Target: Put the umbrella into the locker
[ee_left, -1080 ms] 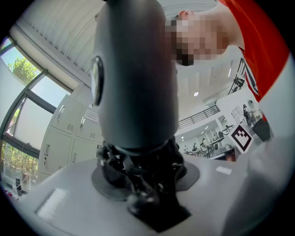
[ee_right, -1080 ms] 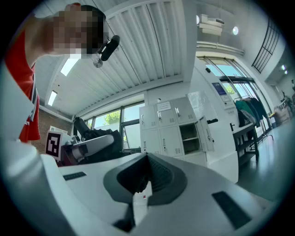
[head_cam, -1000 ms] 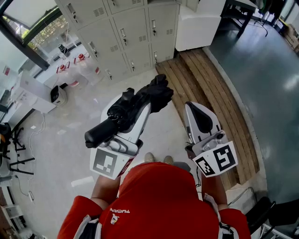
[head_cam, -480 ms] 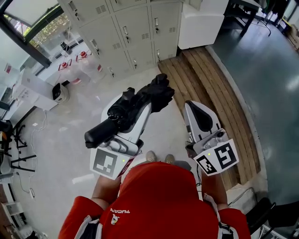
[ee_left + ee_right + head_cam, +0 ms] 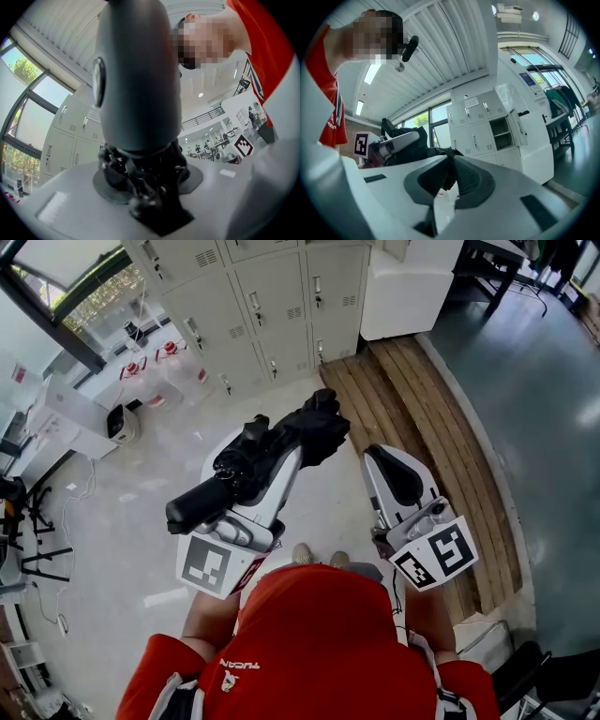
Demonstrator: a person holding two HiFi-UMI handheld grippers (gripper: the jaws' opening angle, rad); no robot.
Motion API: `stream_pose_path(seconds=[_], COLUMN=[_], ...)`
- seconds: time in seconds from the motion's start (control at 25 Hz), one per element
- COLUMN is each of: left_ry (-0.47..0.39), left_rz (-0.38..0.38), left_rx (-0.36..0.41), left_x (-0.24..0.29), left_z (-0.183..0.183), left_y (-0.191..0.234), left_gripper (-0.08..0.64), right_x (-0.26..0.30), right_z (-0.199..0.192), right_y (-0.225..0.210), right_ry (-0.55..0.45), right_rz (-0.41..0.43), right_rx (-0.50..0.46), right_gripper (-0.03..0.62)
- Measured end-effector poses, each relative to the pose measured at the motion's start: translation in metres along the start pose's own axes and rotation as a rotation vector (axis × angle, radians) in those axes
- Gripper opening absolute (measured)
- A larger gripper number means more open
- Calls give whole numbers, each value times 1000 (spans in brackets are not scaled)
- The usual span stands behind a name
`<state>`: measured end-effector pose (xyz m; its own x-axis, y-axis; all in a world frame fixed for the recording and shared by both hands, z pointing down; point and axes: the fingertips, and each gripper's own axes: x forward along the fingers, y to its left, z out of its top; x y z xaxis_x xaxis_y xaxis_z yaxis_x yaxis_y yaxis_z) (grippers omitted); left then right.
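While L gripper clamps the folded black umbrella — R gripper jaws pinched together, empty.

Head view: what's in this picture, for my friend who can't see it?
Seen from above, a person in a red shirt holds a folded black umbrella clamped in the left gripper. The right gripper beside it is shut and empty. A row of pale lockers stands ahead.
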<state>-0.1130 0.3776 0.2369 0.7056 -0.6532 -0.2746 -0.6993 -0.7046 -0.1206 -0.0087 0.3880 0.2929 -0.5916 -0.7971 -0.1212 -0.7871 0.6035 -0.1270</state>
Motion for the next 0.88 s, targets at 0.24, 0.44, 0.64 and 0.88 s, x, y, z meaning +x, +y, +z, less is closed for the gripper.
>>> stream_pose_path(seconds=[0.24,0.44,0.64,0.88], left_ry=[0,8,-4,-10], left_rz=[27,52,74,83], left_rx=[7,13,37,45], left_x=[2,15,29,41], left_z=[-6,-8,-5,-8], left_y=[-5,-10,-22,-24], left_gripper=[180,180,181,181], right_x=[-20,-28,-33,-24], right_z=[-15,-9,9,16], right_y=[-11,-31,-48,-60], right_ry=[30,21,3,-6], right_rz=[-10,-23,3,25], right_rx=[21,13,-30,-59], right_gripper=[5,5,5,5])
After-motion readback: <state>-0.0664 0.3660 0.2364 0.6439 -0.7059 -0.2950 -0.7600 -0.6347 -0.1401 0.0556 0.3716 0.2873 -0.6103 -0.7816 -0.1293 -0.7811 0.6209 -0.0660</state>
